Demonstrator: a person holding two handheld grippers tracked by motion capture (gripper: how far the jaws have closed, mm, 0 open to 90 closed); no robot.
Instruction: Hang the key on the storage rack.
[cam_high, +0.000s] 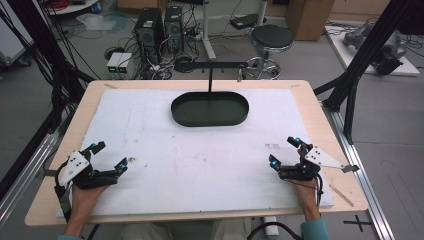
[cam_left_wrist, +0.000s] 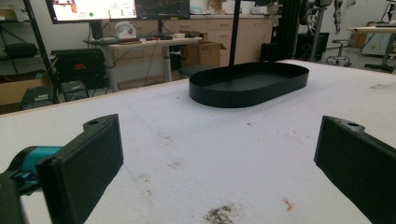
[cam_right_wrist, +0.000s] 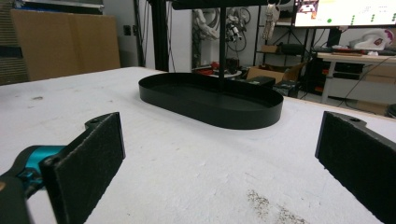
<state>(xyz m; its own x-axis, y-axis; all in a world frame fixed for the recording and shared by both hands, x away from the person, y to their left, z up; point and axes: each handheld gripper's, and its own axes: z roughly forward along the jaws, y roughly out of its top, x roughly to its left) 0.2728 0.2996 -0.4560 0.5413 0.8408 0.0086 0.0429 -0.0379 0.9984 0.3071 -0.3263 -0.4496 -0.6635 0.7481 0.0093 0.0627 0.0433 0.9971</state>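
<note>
Tray position: black oval tray (cam_high: 210, 109) sits on the white board (cam_high: 200, 165), well beyond both sets of fingers, near the table's far edge.
Left gripper (cam_high: 110, 156): jaws spread wide, nothing between them, low over the board's near left.
Right gripper (cam_high: 284, 151): jaws spread wide, holding nothing, near right.
Far behind: thin black post (cam_high: 210, 80) rises at the tray.

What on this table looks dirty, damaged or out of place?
Nothing is spilled or askew. The black oval tray sits flat and empty at the far middle. The white mat carries small dark smudges, the clearest one near the left tool. Both tools, left and right, rest open.
</note>
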